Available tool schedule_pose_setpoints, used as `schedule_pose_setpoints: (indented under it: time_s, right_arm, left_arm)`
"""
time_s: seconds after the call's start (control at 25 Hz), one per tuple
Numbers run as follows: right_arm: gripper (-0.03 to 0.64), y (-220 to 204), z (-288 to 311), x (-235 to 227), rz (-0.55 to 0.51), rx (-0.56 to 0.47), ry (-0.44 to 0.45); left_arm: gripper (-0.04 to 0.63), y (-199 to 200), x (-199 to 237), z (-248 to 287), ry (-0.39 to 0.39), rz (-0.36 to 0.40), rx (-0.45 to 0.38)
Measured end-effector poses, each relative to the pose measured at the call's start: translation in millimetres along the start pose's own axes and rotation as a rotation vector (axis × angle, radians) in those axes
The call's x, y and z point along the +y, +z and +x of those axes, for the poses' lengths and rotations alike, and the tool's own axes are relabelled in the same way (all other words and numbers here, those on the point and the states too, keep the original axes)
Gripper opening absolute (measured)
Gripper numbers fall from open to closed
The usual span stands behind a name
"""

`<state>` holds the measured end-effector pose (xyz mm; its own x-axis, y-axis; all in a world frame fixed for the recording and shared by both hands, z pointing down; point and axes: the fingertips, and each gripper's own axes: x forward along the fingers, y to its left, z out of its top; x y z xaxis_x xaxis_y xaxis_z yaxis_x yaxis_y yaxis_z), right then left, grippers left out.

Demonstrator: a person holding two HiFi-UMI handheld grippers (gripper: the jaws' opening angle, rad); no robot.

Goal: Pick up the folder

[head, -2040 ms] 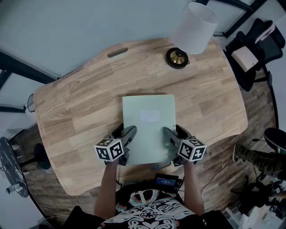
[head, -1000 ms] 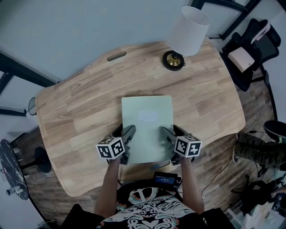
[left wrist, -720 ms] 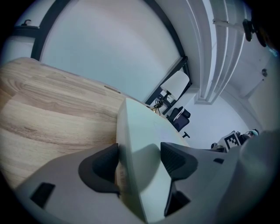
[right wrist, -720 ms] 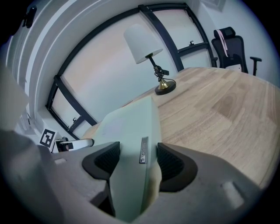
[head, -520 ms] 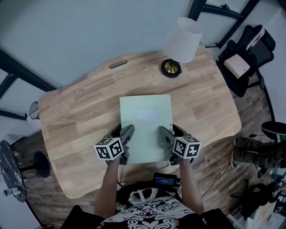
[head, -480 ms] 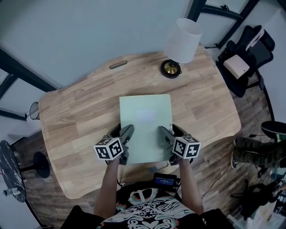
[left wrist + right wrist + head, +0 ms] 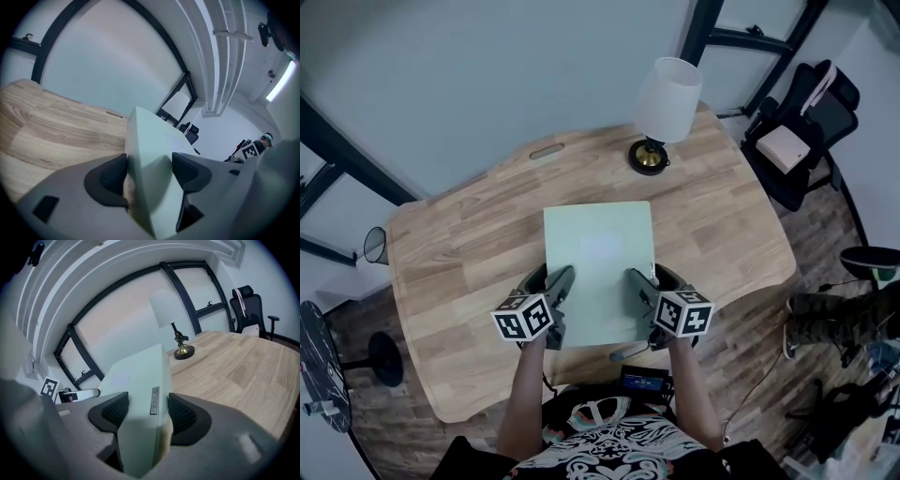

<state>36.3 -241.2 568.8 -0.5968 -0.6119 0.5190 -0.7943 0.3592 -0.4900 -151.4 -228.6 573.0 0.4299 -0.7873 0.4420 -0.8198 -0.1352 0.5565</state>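
The pale green folder (image 7: 598, 262) hangs flat above the wooden table (image 7: 459, 244), held by its two near corners. My left gripper (image 7: 555, 298) is shut on its left edge; in the left gripper view the folder (image 7: 147, 154) sits clamped between both dark pads (image 7: 112, 176). My right gripper (image 7: 639, 292) is shut on the right edge, where the folder (image 7: 140, 394) with its small spine label fills the gap between the pads (image 7: 180, 413).
A lamp with a white shade (image 7: 666, 98) and brass base (image 7: 648, 157) stands at the table's far right. A slot (image 7: 547, 150) is cut near the far edge. Black office chairs (image 7: 802, 122) stand to the right on the floor.
The folder has risen with both grippers, which stay clamped on it; the table and lamp look smaller and farther below than before.
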Motion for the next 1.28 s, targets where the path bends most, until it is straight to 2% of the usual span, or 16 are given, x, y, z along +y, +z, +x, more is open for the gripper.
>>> schedule_pose_setpoints:
  time_s: [0.8, 1.28]
  right_arm:
    - [0.264, 22, -59, 41, -0.062, -0.158, 0.005]
    - [0.264, 24, -85, 55, -0.09, -0.212, 0.003]
  left_arm:
    - [0.29, 34, -49, -53, -0.044, 0.11, -0.116]
    - [0.29, 37, -68, -75, -0.055, 0.135, -0.155]
